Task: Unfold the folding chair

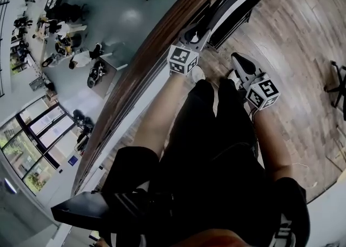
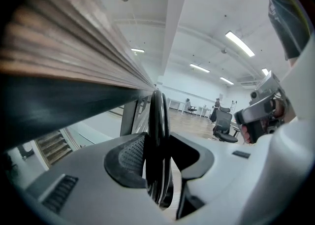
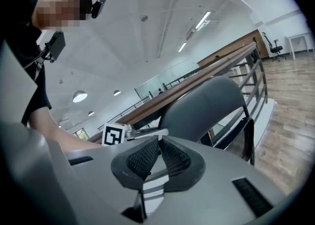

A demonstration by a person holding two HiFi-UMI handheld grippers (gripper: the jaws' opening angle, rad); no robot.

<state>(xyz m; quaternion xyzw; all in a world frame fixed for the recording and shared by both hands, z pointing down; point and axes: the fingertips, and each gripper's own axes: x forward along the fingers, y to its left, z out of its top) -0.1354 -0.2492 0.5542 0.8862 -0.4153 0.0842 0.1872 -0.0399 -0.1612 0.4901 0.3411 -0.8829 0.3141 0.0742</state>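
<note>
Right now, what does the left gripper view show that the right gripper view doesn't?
Only the left gripper view: a black metal chair-frame tube clamped between the jaws of the left gripper. Only the right gripper view: the folding chair's curved dark backrest, the left gripper's black-and-white marker cube, and the right gripper, shut and empty. Both: the brown wooden handrail.
</note>
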